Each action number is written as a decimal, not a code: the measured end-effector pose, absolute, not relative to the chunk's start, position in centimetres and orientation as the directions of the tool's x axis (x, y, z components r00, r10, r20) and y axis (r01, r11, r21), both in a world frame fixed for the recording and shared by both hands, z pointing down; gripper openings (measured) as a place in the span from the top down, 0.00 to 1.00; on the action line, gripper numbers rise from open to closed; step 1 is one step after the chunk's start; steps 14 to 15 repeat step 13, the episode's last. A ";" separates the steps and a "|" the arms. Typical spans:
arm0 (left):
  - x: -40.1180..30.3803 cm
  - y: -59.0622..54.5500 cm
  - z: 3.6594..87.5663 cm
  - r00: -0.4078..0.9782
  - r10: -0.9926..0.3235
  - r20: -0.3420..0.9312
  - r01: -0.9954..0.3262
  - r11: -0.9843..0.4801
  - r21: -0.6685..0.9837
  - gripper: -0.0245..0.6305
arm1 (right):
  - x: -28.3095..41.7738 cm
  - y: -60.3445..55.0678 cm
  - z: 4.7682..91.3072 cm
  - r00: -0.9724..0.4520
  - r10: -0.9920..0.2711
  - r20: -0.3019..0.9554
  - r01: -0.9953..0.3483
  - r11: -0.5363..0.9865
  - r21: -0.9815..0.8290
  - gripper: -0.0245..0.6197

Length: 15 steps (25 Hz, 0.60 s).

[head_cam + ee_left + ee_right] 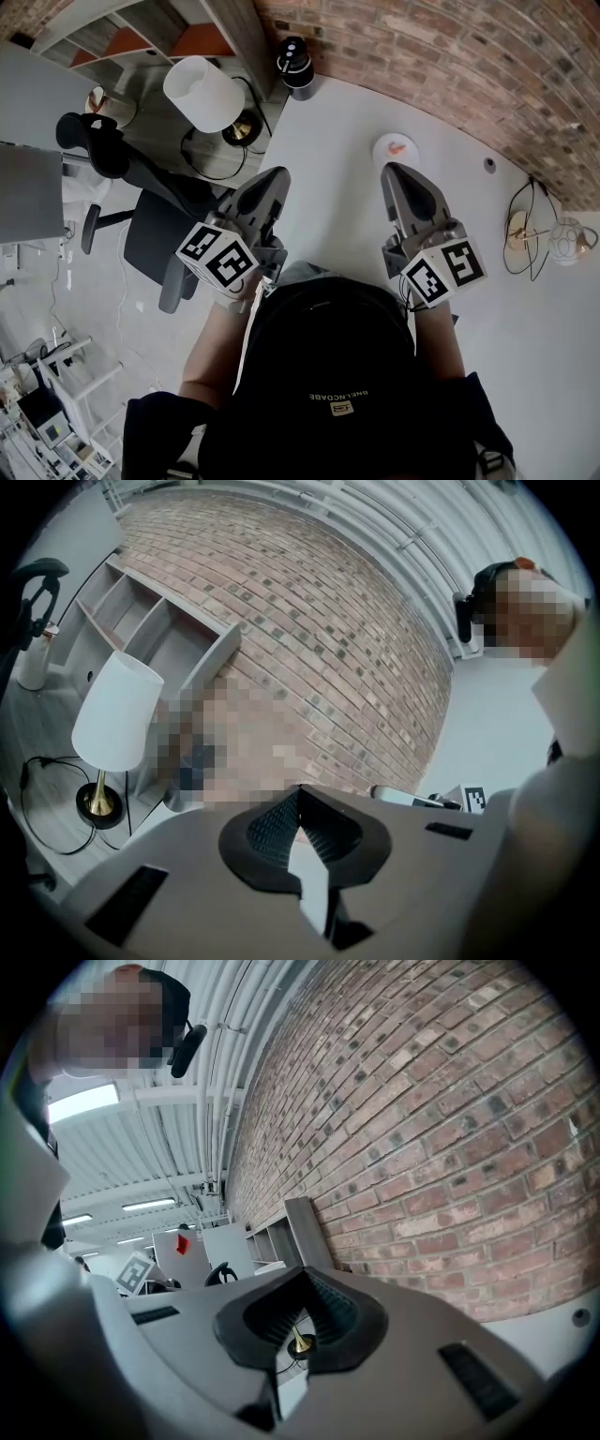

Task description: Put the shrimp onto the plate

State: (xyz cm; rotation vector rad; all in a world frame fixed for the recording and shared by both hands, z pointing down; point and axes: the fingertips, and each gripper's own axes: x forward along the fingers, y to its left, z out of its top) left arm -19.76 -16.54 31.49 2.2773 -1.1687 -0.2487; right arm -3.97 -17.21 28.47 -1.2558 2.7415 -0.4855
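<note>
A small white plate (394, 150) lies on the white table (337, 141) near the brick wall, with an orange shrimp (402, 147) lying on it. My right gripper (395, 174) hovers just in front of the plate, jaws together and empty. My left gripper (273, 179) hangs level with it over the table's left edge, also shut and empty. In the left gripper view the jaws (300, 794) meet at their tips against the brick wall. In the right gripper view the jaws (302, 1275) are likewise closed. Neither gripper view shows the plate.
A white-shaded lamp (202, 94) and a black cylinder (295, 64) stand at the table's far left. An office chair (150, 234) is on the floor to the left. A brass lamp base with cable (516, 230) and a glass shade (567, 239) lie at the right.
</note>
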 end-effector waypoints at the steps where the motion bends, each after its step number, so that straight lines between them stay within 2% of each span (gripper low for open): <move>1: -19.7 -16.6 31.6 0.603 -0.793 0.090 -0.688 -0.460 0.561 0.96 | -3.9 -17.2 28.5 -0.657 -0.752 0.052 -0.724 0.610 -0.322 0.96; 15: -20.0 -17.8 32.2 0.580 -0.809 0.098 -0.698 -0.431 0.572 0.96 | -3.2 -17.7 28.7 -0.648 -0.760 0.051 -0.729 0.600 -0.329 0.96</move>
